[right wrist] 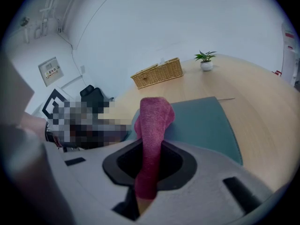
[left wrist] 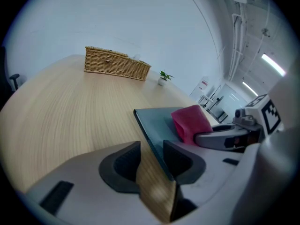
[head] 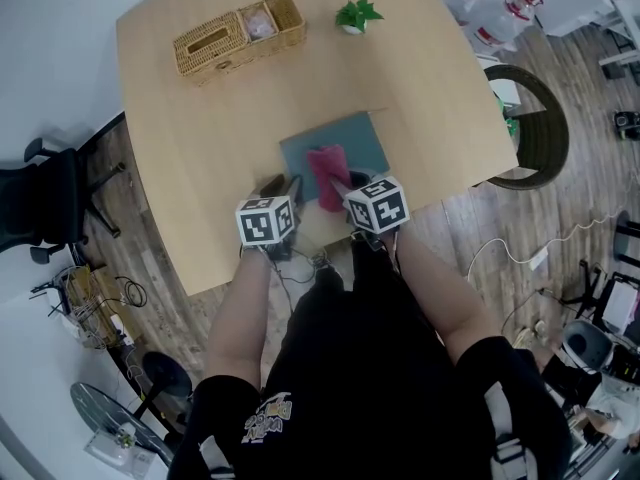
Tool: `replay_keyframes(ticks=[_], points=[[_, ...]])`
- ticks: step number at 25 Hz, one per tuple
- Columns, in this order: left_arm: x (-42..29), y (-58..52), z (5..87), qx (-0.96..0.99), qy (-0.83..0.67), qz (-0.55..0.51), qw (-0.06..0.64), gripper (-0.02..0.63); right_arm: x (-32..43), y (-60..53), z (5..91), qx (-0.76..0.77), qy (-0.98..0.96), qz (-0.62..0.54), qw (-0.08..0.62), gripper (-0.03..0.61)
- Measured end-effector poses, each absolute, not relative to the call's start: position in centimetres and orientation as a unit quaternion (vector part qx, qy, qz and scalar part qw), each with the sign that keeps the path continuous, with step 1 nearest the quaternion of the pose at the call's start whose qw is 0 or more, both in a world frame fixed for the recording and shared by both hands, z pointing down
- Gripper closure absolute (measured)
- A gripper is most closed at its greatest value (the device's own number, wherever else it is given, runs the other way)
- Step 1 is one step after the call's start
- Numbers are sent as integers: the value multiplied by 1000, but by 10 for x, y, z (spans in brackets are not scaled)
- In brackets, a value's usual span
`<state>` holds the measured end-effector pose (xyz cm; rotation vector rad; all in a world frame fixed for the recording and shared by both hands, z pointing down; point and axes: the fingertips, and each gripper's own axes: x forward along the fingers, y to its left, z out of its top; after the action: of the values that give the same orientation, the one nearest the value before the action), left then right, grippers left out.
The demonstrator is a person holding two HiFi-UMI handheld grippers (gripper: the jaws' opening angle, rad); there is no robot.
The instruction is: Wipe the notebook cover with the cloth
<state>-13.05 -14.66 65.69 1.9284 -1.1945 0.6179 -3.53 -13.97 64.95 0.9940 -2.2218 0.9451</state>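
Note:
A teal notebook (head: 345, 138) lies flat on the wooden table (head: 200, 148), close to its near edge. A pink cloth (head: 327, 175) rests on the cover. My right gripper (right wrist: 150, 159) is shut on the cloth (right wrist: 152, 125), whose free end stands up over the notebook (right wrist: 206, 121). My left gripper (left wrist: 151, 150) sits at the notebook's near left corner. Its jaws stand apart, with the notebook's edge (left wrist: 149, 137) running between them and bare wood showing in the gap. In the head view the left gripper (head: 279, 192) and the right gripper (head: 351, 182) are side by side.
A wicker basket (head: 238, 34) stands at the table's far left, and a small potted plant (head: 357, 14) at the far middle. A dark chair (head: 535, 128) is off the table's right edge. The person's torso fills the near side.

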Motion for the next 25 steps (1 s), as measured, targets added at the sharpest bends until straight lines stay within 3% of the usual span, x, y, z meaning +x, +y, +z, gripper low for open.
replay_keyframes(ticks=[13, 25], points=[[-129, -148, 657, 757, -469, 242, 387, 468, 49, -158, 655, 432, -786, 353, 267, 508], [-131, -147, 657, 756, -467, 241, 389, 468, 82, -160, 654, 455, -770, 352, 275, 508]])
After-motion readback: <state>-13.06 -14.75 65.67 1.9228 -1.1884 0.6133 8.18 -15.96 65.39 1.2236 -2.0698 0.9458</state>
